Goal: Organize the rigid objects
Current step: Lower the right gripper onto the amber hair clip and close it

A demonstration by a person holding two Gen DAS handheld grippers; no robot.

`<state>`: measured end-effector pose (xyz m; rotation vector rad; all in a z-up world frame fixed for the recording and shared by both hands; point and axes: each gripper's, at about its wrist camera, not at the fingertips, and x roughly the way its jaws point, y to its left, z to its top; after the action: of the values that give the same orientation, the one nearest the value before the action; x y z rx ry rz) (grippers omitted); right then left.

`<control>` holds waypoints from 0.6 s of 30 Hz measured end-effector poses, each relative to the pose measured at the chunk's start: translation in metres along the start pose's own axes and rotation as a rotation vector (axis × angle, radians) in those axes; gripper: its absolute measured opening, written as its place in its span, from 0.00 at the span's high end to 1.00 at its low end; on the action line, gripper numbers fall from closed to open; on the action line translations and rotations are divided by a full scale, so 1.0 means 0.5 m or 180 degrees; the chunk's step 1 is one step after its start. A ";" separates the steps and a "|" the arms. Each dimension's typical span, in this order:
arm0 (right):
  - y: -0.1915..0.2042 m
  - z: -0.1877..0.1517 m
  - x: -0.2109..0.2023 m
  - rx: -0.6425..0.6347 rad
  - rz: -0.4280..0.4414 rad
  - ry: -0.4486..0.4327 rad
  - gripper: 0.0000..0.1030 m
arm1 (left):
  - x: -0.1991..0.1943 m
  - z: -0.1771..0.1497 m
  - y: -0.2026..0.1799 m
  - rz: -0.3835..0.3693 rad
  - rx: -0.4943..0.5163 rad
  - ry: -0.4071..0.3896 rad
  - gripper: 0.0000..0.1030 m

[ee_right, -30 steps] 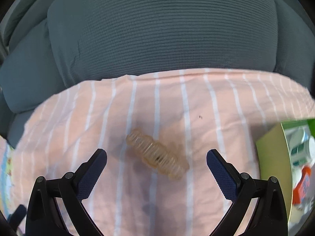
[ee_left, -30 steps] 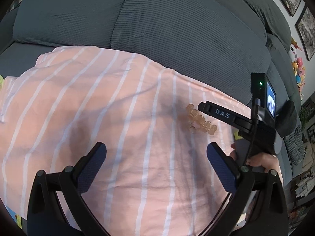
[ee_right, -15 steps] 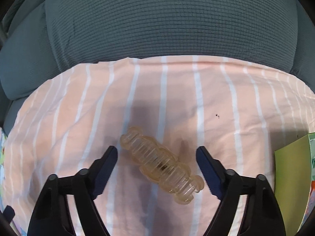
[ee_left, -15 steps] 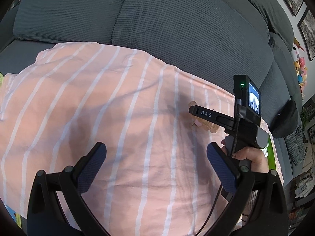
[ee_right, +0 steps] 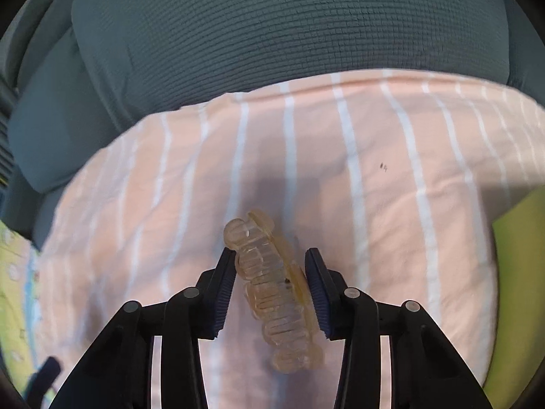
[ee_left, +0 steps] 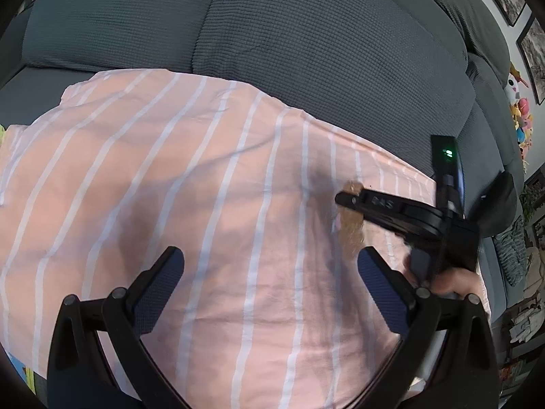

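A translucent amber hair claw clip (ee_right: 272, 286) sits between the pads of my right gripper (ee_right: 270, 284), which has closed on it over the pink striped cloth (ee_right: 374, 177). The clip runs lengthwise from near the fingertips toward the camera. In the left wrist view the right gripper (ee_left: 351, 225) shows at the right with the clip (ee_left: 352, 225) hanging in it, blurred. My left gripper (ee_left: 270, 279) is open and empty above the cloth (ee_left: 170, 187), left of the right gripper.
Grey sofa back cushions (ee_right: 289, 27) rise behind the cloth. A green box edge (ee_right: 521, 272) shows at the right of the right wrist view. Framed pictures and plush toys (ee_left: 519, 116) stand far right in the left wrist view.
My right gripper moved down onto the clip and its fingers closed from wide open to the clip's sides. The clip turned more lengthwise. The left gripper stayed open and barely moved.
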<state>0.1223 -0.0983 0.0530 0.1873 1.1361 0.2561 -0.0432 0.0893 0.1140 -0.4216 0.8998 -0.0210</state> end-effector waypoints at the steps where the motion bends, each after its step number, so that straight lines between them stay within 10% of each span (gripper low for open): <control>1: 0.001 -0.007 -0.007 0.0049 0.0069 0.0056 0.60 | 0.000 -0.001 0.000 0.0007 0.0010 -0.0002 0.01; 10: 0.035 -0.098 -0.029 0.0314 0.0829 0.0532 0.59 | -0.002 0.001 0.007 -0.0011 -0.0077 -0.0014 0.01; 18: 0.000 -0.087 -0.010 0.0346 0.0067 0.0515 0.35 | 0.019 0.000 0.000 0.0020 -0.0082 0.0095 0.01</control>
<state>0.0806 -0.0990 0.0395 0.2788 1.3101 0.2315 -0.0372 0.0874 0.1069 -0.4434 0.9315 -0.0101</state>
